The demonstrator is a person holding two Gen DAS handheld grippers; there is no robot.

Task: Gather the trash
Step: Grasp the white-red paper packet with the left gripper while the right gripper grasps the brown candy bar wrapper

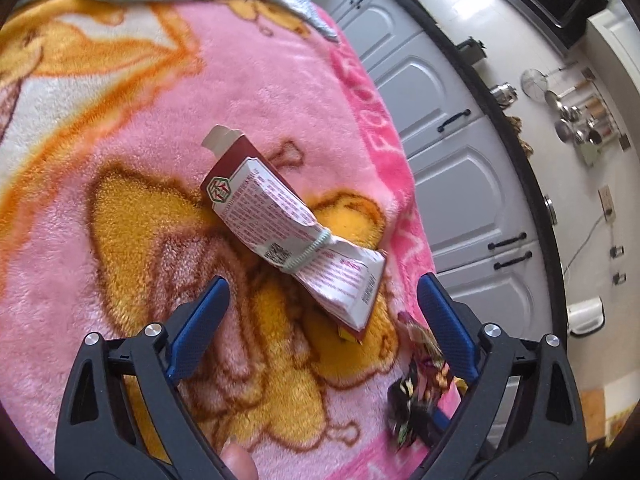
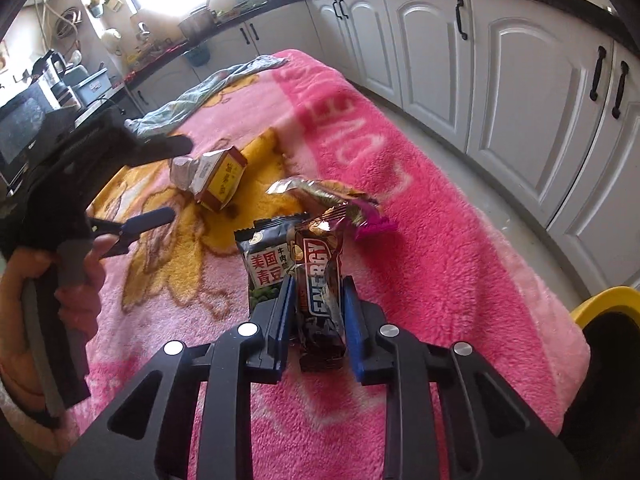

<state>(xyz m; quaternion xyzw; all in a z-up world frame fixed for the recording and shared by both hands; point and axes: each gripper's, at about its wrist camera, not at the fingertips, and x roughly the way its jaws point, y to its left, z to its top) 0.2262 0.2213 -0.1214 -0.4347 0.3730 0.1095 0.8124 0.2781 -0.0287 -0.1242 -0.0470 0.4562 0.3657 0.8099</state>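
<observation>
Pink blanket (image 2: 440, 240); right hand-held gripper (image 2: 318, 296) pinching crinkled brown wrapper (image 2: 320, 280), left hand-held gripper (image 1: 324, 292) spread

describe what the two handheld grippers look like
Both grippers, left and right, share one build: black plastic linkage arms with triangular cutouts, round silver pivot pins, and flat blue textured fingers. The left one has a black body with a grey handle.

The blanket (image 2: 440, 260) is thick, fluffy fleece, rough-napped under the jaws. Between the right gripper (image 2: 318, 308) jaws, the wrapper (image 2: 320, 280) is glossy, crinkled foil; ahead of the left gripper (image 1: 322, 308) jaws lies a crushed matt cardboard box (image 1: 280, 216). The jaw pads (image 1: 200, 324) look like textured blue plastic on matt black frames.
</observation>
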